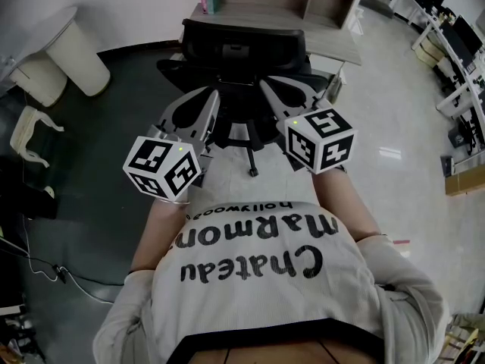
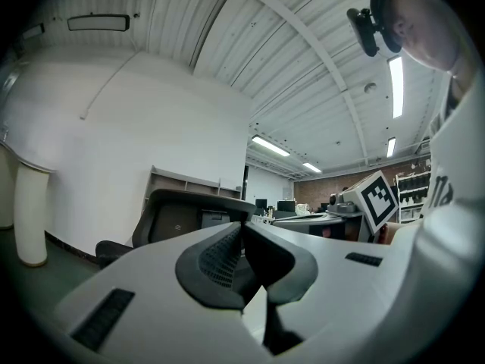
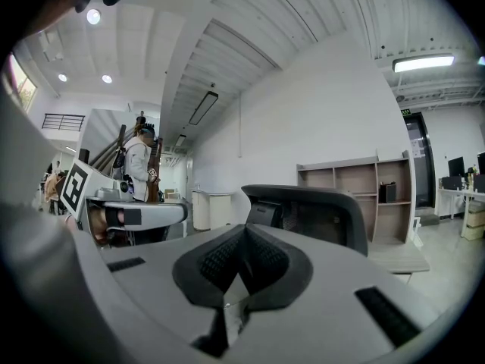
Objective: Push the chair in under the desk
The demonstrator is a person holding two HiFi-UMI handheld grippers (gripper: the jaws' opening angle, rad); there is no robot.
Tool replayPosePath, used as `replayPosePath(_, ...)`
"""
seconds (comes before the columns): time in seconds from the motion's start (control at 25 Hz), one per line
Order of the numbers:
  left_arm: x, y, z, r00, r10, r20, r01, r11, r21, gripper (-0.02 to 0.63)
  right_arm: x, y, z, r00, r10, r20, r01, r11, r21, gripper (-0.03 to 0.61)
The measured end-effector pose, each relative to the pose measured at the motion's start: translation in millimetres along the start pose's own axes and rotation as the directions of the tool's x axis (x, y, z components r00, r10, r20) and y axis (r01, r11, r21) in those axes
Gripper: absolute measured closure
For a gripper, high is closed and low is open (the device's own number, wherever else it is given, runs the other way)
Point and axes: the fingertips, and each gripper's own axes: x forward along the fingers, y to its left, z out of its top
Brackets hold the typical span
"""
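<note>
A black office chair (image 1: 244,50) stands with its back towards me, in front of a wooden desk (image 1: 337,42) with shelves. Both grippers are held level side by side behind the backrest. My left gripper (image 1: 210,97) is shut with nothing between its jaws, its tips close to the backrest's left part. My right gripper (image 1: 268,86) is also shut and empty, near the backrest's right part. I cannot tell whether either tip touches the chair. In the left gripper view the chair (image 2: 182,214) rises beyond the shut left gripper (image 2: 242,230). In the right gripper view the chair (image 3: 318,211) shows beyond the shut right gripper (image 3: 244,233).
White rounded columns (image 1: 76,51) stand at the left on a dark floor, with a white frame (image 1: 30,135) and cables nearby. Desks with monitors (image 1: 455,40) line the right, and a cardboard box (image 1: 466,180) lies there. A person (image 3: 140,165) stands far off.
</note>
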Motion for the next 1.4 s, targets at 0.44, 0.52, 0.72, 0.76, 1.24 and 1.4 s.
replayPosePath(0.44, 4.8, 3.2, -1.8, 1.000, -0.006, -0.012, 0.006, 1.000, 0.000, 0.588, 7.5, -2.9, -1.5, 1.000, 0.004, -0.002, -0.003, 1.000, 0.005, 0.569)
replayPosePath(0.52, 5.3, 4.1, -3.4, 1.000, -0.005, -0.017, 0.005, 1.000, -0.001, 0.588, 8.6, -4.1, -3.1, 1.000, 0.003, -0.002, -0.002, 1.000, 0.010, 0.569)
replayPosePath(0.72, 7.8, 7.4, -7.1, 1.000, 0.000, -0.026, 0.000, 1.000, -0.004, 0.588, 10.6, -9.7, -8.8, 1.000, -0.004, -0.004, 0.004, 1.000, 0.030, 0.569)
replayPosePath(0.76, 8.5, 8.0, -7.9, 1.000, 0.000, -0.028, -0.001, 1.000, -0.006, 0.588, 11.0, -10.6, -9.9, 1.000, -0.005, -0.006, 0.005, 0.999, 0.032, 0.569)
replayPosePath(1.24, 21.7, 10.3, -10.3, 1.000, -0.010, -0.029, 0.010, 1.000, -0.019, 0.588, 12.7, -22.9, -13.8, 1.000, -0.017, -0.023, 0.018, 0.999, 0.042, 0.569)
replayPosePath(1.4, 22.1, 9.9, -13.7, 0.999, -0.008, -0.033, 0.007, 1.000, -0.029, 0.588, 12.2, -23.6, -17.0, 0.999, -0.017, -0.035, 0.019, 0.999, 0.038, 0.569)
